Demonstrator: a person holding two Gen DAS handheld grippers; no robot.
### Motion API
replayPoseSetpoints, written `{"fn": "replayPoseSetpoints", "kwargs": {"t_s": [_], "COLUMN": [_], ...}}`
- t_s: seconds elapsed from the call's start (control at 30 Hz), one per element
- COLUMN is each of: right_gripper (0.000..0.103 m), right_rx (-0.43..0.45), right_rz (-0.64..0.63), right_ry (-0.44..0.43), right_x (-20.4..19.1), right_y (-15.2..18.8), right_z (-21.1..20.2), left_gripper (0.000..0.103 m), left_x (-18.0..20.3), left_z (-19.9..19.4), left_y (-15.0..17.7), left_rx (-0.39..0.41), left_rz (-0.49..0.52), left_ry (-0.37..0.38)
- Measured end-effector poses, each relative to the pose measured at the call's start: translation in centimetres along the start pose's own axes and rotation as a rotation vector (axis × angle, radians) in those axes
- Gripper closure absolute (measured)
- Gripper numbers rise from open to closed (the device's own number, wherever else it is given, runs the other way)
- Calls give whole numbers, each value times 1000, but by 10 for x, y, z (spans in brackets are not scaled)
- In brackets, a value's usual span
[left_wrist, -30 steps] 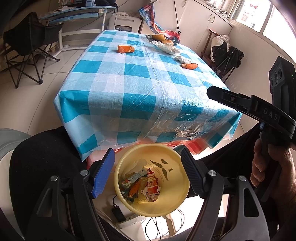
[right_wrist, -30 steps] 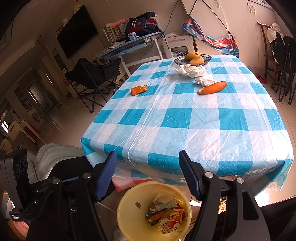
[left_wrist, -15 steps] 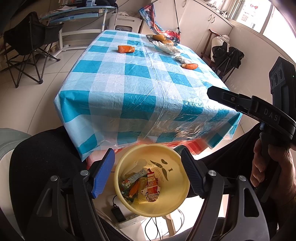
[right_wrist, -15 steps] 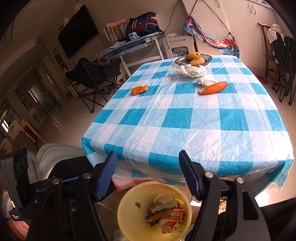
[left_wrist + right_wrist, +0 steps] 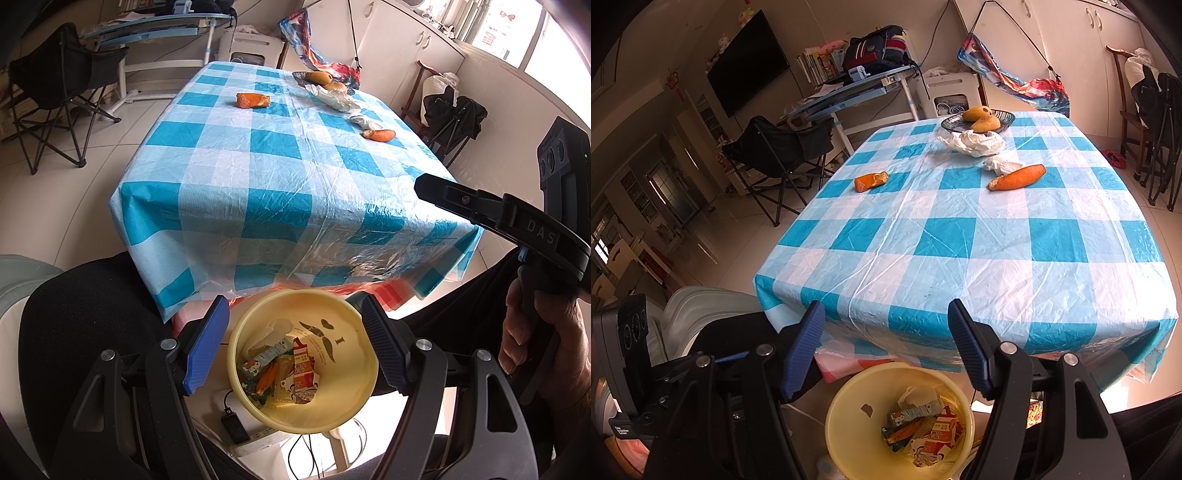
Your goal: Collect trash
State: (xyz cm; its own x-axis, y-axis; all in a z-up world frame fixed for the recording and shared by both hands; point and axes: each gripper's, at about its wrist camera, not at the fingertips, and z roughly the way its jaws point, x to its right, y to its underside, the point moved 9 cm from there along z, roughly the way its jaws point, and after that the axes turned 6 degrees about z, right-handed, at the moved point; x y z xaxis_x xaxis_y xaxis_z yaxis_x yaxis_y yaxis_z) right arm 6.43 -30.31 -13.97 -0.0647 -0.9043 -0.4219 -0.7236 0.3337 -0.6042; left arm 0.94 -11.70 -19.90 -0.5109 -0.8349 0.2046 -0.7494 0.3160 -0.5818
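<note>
Hovering over yellow bin, left gripper and right gripper both spread, empty. Orange peels, crumpled tissues lie far up table, well apart; bin holds wrappers, possibly peel.

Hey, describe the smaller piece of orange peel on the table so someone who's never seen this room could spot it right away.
Start at the table with the blue-and-white checked cloth. At its far end stands a dark fruit plate with crumpled white tissues before it. The smaller orange peel lies alone toward the left edge, short and stubby, while the longer peel lies right beside a tissue.
</note>
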Motion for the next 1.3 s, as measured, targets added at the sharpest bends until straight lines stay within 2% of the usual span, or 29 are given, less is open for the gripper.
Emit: {"fn": "replayPoseSetpoints", "kwargs": {"t_s": [1.3], "right_gripper": [36], "right_rx": [7], "right_rz": [-3], "right_ry": [-4], "right_x": [-3], "right_y": [-2], "right_z": [0], "left_gripper": [32], "left_x": [-7], "left_z": [0], "left_y": [-1], "left_rx": [16], "left_rz": [-34], "left_ry": [0]}}
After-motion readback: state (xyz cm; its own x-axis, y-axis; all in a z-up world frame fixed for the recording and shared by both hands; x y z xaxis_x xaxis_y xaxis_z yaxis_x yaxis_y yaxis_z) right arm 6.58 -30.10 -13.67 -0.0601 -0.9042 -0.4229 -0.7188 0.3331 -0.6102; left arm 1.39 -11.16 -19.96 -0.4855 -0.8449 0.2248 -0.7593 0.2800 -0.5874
